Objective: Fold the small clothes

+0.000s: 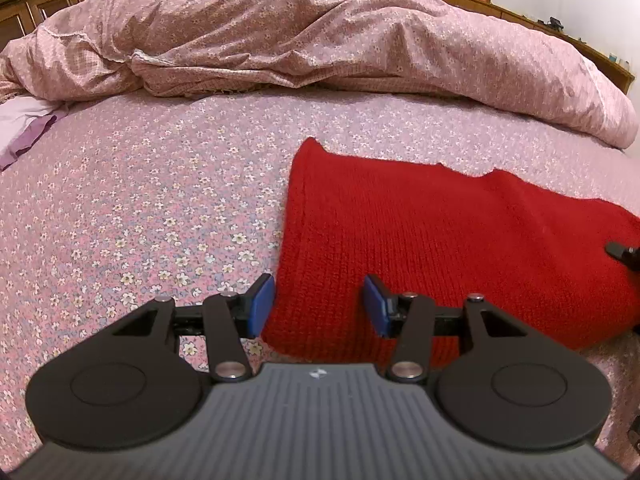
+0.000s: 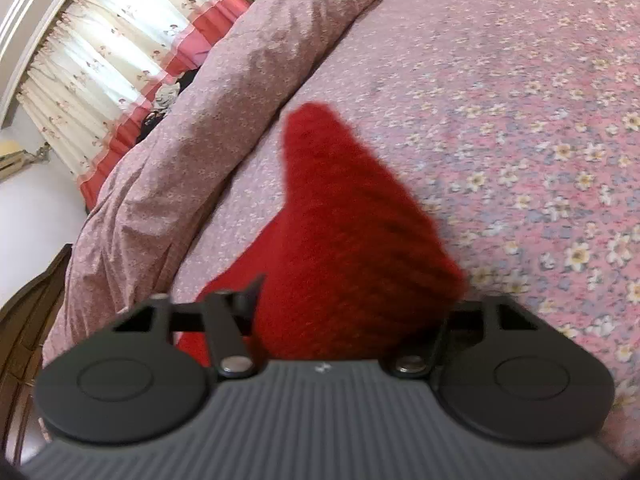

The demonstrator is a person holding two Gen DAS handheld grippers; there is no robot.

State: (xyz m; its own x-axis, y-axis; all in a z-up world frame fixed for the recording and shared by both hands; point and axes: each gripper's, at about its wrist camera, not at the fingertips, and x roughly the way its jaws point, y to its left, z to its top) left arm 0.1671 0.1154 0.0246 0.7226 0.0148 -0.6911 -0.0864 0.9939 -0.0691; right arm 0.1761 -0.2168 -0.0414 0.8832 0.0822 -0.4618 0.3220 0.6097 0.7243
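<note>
The parted left gripper [image 1: 318,306] straddles the red knit's [image 1: 440,248] near-left corner; the right gripper [image 2: 344,312] lifts its opposite end.

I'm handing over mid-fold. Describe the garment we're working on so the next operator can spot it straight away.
Start from the bed, covered by a pink flowered sheet, with a rumpled duvet in a similar print heaped at its far side. On the sheet in front of that heap lies the red knitted garment, spread in front of the left gripper. It is the only plain, solid red, ribbed piece among pale florals.
</note>
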